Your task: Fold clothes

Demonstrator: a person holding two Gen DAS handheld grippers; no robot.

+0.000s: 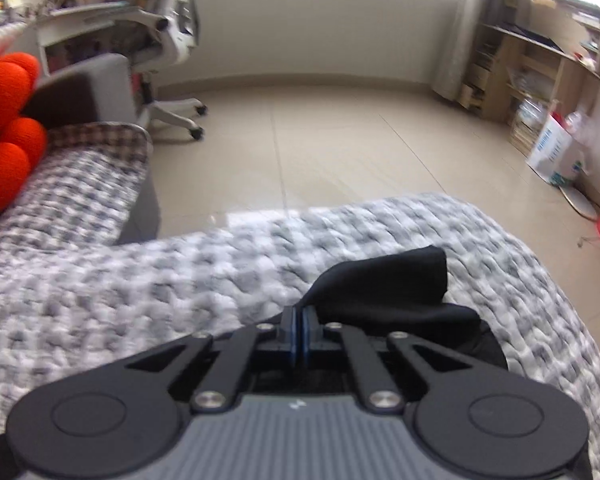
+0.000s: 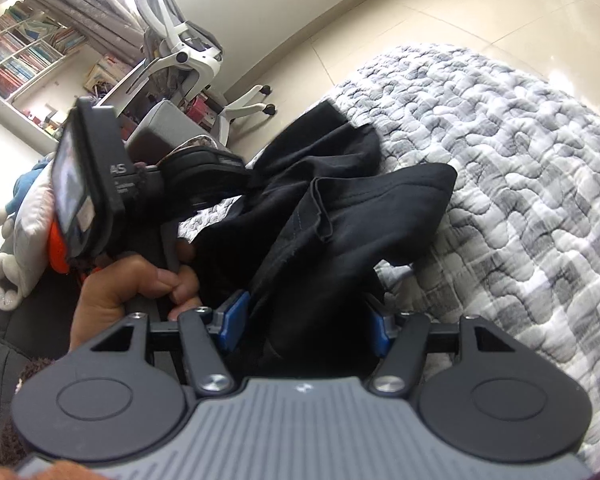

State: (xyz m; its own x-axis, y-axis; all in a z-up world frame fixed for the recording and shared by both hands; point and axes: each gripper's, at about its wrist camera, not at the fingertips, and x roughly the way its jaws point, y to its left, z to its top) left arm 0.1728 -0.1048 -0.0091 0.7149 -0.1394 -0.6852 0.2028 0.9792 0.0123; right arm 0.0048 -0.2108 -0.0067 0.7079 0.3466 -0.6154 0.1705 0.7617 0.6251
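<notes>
- Room: beige tiled floor (image 1: 340, 140), pale wall, grey-white quilted cover (image 1: 140, 280) spread over a sofa-like surface; daylight from a window at upper right of the left wrist view.
- Left gripper (image 1: 300, 314): blue pads pressed together, pinching an edge of the black garment (image 1: 392, 280); cloth rises in a small peak just past the tips. No gap visible between pads.
- Right gripper (image 2: 306, 316): jaws stand apart, blue pads (image 2: 234, 318) on both sides with a thick bunch of the black garment (image 2: 340, 208) between them. Whether the pads press the cloth, cannot tell; cloth fills most of the gap.
- Garment: crumpled, several folds and a stitched hem showing, lying on the quilted cover near its rounded edge, floor beyond.
- Right wrist view also shows the left gripper's body (image 2: 204, 176) reaching into the far side of the garment, and a hand (image 2: 132, 288) wrapped around its handle; a phone-like screen (image 2: 74, 184) mounted on its back end.
- Farther out: white office chair (image 1: 172, 52) on castors by a cluttered desk, red-orange knobbly cushion (image 1: 8, 128) at left on the cover, wooden shelf unit (image 1: 540, 64) at right, white cardboard box (image 1: 552, 148) on the floor beside it.
- Right wrist view background: bookshelf (image 2: 20, 56) packed with books, plush toys (image 2: 16, 240) at left edge, blurred.
</notes>
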